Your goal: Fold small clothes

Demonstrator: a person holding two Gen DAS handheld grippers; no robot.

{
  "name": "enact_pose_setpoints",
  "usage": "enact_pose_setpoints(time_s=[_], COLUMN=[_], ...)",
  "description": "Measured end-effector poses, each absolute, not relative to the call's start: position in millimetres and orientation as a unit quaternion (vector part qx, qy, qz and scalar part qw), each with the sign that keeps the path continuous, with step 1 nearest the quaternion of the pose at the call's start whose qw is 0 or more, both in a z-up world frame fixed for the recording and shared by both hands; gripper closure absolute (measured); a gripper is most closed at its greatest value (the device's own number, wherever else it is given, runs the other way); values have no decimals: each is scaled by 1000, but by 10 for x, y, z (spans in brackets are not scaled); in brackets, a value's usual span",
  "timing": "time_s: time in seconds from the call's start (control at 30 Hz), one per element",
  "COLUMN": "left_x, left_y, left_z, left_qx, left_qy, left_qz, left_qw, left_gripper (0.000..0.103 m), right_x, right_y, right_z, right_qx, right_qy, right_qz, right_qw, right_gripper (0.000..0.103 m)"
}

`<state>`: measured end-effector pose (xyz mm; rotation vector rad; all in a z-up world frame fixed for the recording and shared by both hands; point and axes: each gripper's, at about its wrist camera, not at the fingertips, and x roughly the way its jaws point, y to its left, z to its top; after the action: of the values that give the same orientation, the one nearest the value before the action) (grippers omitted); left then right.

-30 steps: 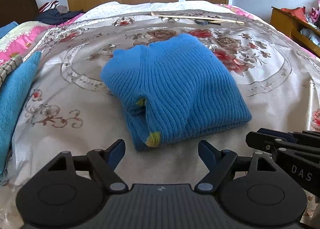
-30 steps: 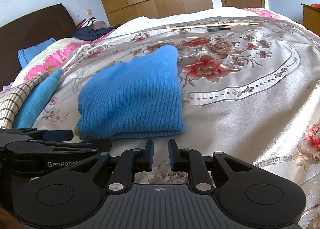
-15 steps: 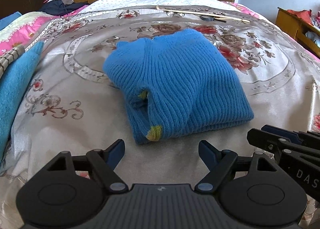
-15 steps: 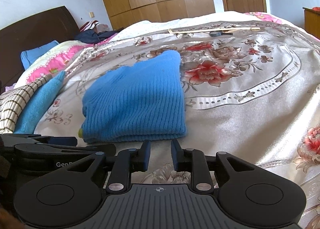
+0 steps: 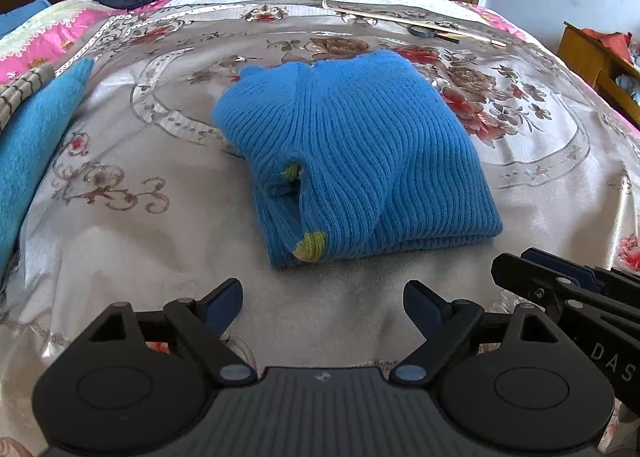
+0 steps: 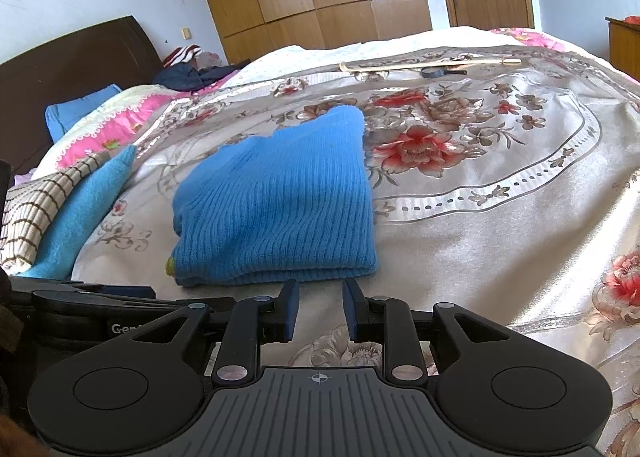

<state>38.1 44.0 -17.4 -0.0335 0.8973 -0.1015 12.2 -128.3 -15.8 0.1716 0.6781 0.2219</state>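
A: Starting at the left, what is lying beside the folded garment?

B: A brown-and-cream checked cloth (image 6: 28,213) is lying at the far left edge, with one flat teal towel-like cloth (image 5: 34,145) resting just beside it on the floral satin bedspread (image 5: 132,241). Well apart to their right, one bright blue ribbed knit sweater (image 5: 360,153), folded into a thick rectangle with two small yellow patches showing at its near left corner, is sitting in the middle of the bed.

A: And where is it sitting against the fingers?

B: It is lying just ahead of both tools, touching neither. The left gripper (image 5: 322,307) is hovering over bare bedspread, the sweater's near left corner lying beyond the gap between its blue fingertips (image 5: 224,299). The right gripper (image 6: 320,307) is pointing at the sweater's near folded edge, close to its near right corner.

A: How many of each?

B: One sweater, two grippers, four fingers. Far behind, one long pale wooden stick (image 6: 432,65) and one small dark round-headed tool (image 6: 434,72) are lying side by side.

A: How are the jaws standing?

B: The left jaws have just been opening and are standing wide, gripping nothing. The right jaws have also just been opening, yet are parted only narrowly, with nothing between them
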Motion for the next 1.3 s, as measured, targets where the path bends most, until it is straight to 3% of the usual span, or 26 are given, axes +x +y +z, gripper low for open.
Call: enact_pose_setpoints(time_s=[0.53, 1.3], left_x=[321, 305], left_y=[347, 368], left_z=[-120, -145], left_qx=[38, 29], left_qy=[431, 442], left_qz=[-18, -23], left_qw=[901, 896], left_gripper=[0, 0], right_x=[54, 107], right_y=[-1248, -1264], right_z=[-162, -261], right_qx=[81, 76], right_qy=[340, 372], right_qz=[107, 92], right_qw=[931, 921], right_gripper=[78, 77])
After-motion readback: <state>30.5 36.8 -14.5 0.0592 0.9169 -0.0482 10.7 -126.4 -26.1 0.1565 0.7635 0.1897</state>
